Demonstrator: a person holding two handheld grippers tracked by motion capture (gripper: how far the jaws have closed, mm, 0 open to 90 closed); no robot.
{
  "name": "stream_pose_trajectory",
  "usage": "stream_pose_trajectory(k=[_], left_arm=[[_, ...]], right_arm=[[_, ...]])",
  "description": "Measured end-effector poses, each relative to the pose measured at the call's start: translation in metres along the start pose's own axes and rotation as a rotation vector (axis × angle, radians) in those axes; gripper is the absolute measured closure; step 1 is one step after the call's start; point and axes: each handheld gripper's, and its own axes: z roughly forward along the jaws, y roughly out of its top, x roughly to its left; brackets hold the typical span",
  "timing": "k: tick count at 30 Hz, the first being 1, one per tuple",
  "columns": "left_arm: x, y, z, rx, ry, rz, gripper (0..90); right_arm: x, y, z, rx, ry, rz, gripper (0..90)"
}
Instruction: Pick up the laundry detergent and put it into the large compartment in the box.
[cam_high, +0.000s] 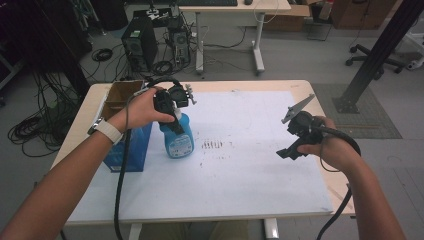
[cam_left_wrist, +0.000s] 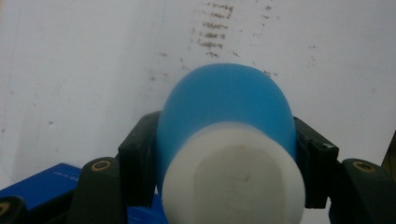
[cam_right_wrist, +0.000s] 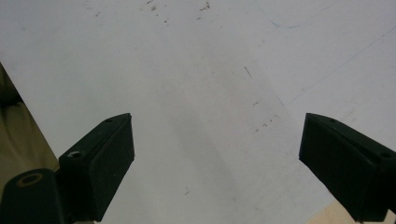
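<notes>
Right gripper (cam_high: 289, 150) nearest, right of bottle and well apart from it, hovering over white mat (cam_high: 240, 190), jaws wide apart, empty. Left gripper (cam_high: 172, 125) clamped on neck of blue bottle (cam_high: 178, 141), standing on mat, just right of blue box (cam_high: 131, 147). Brown stains (cam_high: 212, 145) just right of bottle. Risk: smooth rounded plastic could slip or swivel in grip on lift; bottle might knock box.
</notes>
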Motion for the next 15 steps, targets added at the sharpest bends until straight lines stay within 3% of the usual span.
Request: stream_pose_trajectory(k=[15], left_arm=[[-0.007, 0.002, -0.015, -0.004, 0.011, -0.029, 37.2]], right_arm=[[0.002, -0.001, -0.002, -0.006, -0.002, -0.002, 10.4]])
